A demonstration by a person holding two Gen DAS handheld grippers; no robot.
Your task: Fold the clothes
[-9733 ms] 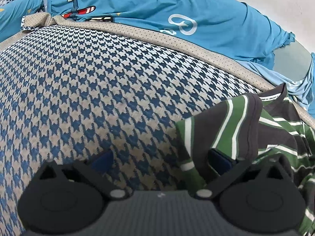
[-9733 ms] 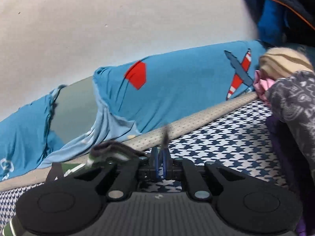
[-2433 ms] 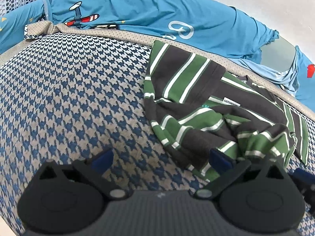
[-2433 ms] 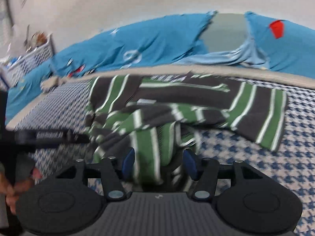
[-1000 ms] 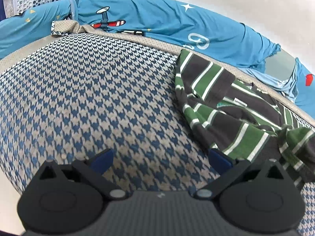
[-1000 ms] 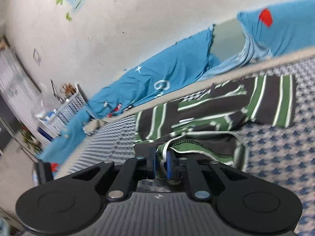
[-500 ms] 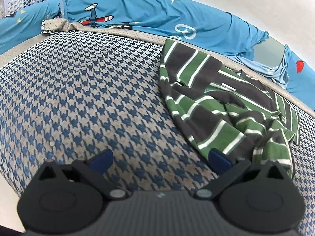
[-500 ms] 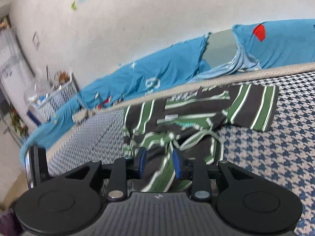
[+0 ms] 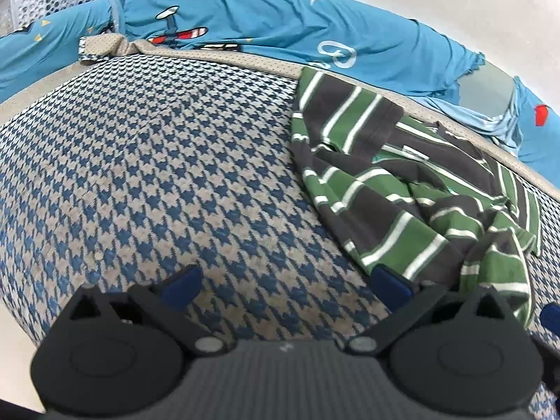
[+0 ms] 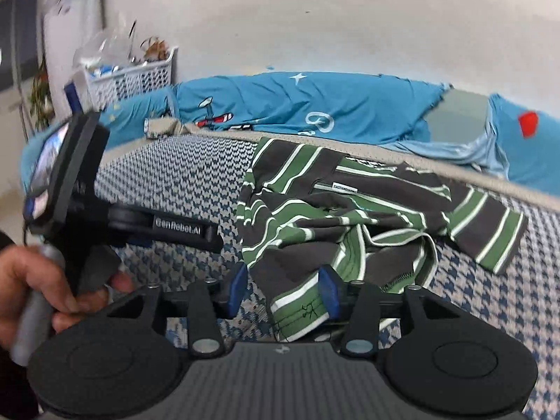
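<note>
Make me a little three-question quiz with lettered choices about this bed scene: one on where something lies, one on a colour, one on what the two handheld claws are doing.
1. Where does the crumpled striped shirt lie?
A. on the blue-and-beige houndstooth bedcover
B. in the white plastic basket
C. on the floor

2. Which colours are the shirt's stripes?
A. red and yellow
B. green, dark grey and white
C. pink and black

3. How does the right gripper stand?
A. shut on the shirt
B. open, with the shirt's hem between its fingers
C. out of view

Answers: 1 A, the shirt is spread on the patterned cover near the blue airplane-print bedding. 2 B, seen in both views. 3 B, its blue pads are apart; the left gripper is open too.
</note>
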